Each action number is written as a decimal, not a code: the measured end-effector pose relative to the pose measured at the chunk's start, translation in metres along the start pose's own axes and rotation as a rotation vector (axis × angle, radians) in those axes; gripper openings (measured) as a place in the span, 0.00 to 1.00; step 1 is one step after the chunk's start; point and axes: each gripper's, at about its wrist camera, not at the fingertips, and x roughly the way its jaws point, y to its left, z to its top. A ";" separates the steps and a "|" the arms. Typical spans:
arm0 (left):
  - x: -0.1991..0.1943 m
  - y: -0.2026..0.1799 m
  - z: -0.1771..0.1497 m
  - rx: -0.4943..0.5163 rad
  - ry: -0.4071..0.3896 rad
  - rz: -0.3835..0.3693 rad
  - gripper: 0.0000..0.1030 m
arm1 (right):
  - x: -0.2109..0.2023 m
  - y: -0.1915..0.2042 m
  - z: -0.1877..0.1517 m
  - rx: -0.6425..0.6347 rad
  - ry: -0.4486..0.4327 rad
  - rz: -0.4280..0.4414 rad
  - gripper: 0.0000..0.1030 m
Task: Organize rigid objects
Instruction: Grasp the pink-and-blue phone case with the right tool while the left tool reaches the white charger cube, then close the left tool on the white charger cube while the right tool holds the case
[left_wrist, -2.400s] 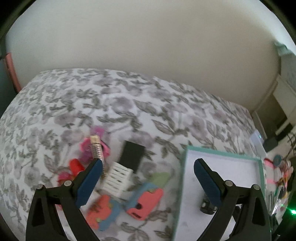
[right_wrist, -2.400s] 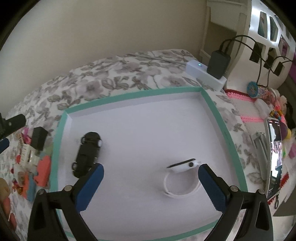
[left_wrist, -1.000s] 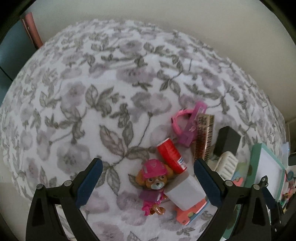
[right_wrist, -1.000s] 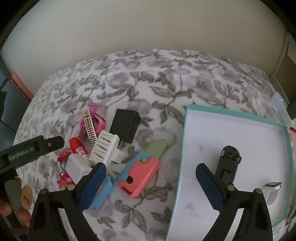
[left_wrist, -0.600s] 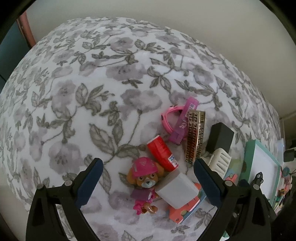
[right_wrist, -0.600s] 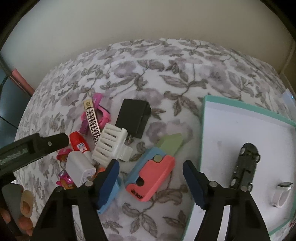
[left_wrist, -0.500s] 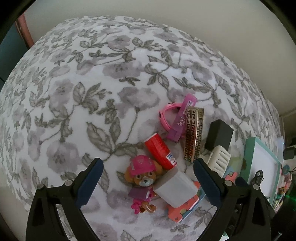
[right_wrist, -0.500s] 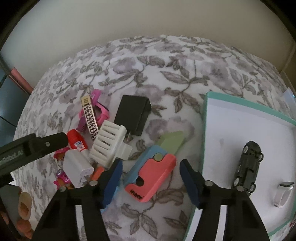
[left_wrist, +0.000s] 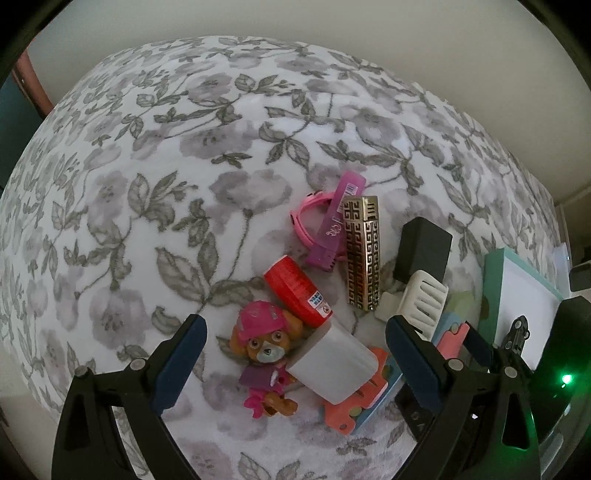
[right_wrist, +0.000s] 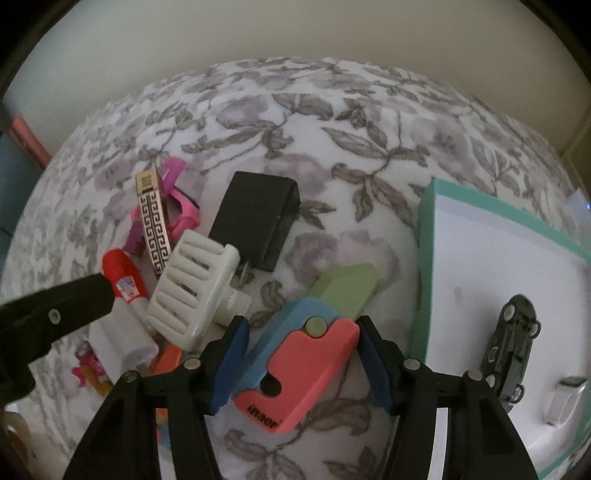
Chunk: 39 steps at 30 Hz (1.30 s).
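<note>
Closing around the coral-and-blue plastic folding toy (right_wrist: 295, 365), the right gripper (right_wrist: 301, 363) has narrowed from wide; pads flank it, contact unclear; left gripper (left_wrist: 295, 354) hangs wide, empty.

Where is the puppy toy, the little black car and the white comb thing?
puppy toy (left_wrist: 263, 345), left wrist view, on its face.
black car (right_wrist: 511, 349), right wrist view, on its roof.
white comb (right_wrist: 192, 286), right wrist view, on its slotted top.
</note>
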 end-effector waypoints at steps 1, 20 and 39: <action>0.000 -0.001 -0.001 0.003 0.001 0.000 0.95 | 0.001 0.003 0.000 -0.014 -0.001 -0.011 0.61; 0.006 -0.030 -0.016 0.146 0.045 0.014 0.83 | -0.011 -0.008 -0.021 -0.030 0.008 0.002 0.49; 0.007 -0.055 -0.028 0.344 0.020 0.148 0.51 | -0.015 -0.009 -0.028 -0.039 0.027 0.029 0.49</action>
